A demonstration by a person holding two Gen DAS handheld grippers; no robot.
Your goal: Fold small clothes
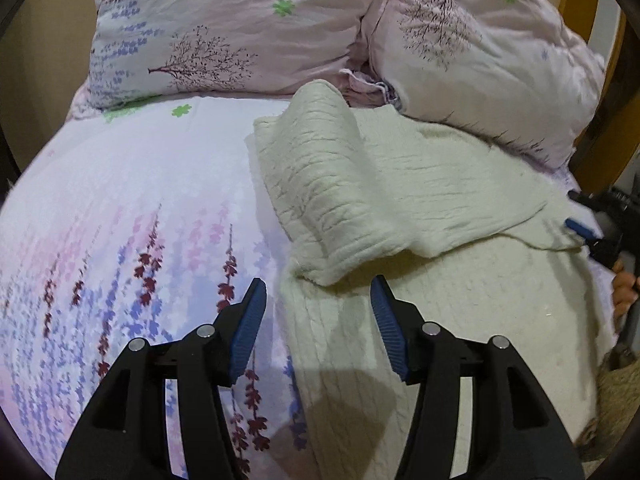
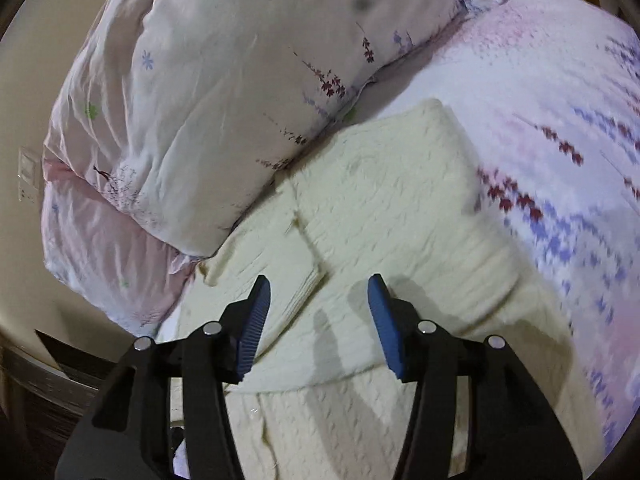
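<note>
A cream knitted sweater (image 1: pixel 400 184) lies on a bed with a floral sheet (image 1: pixel 140 200), its far edge just below the two floral pillows (image 1: pixel 240 28) at the head of the bed; one pillow's corner rests against the knit. A sleeve or flap of the sweater is folded back over its body, forming a raised ridge near the pillows. The left gripper (image 1: pixel 318 300) hovers over the sweater's near left edge with its blue-padded jaws spread apart, holding nothing. In the right wrist view the same sweater (image 2: pixel 400 220) fills the middle, beside the large pillow (image 2: pixel 220 100), and the right gripper (image 2: pixel 319 300) hangs above the folded layer, its jaws likewise spread wide and empty. In the left wrist view the right gripper sits at the sweater's far right edge.
</note>
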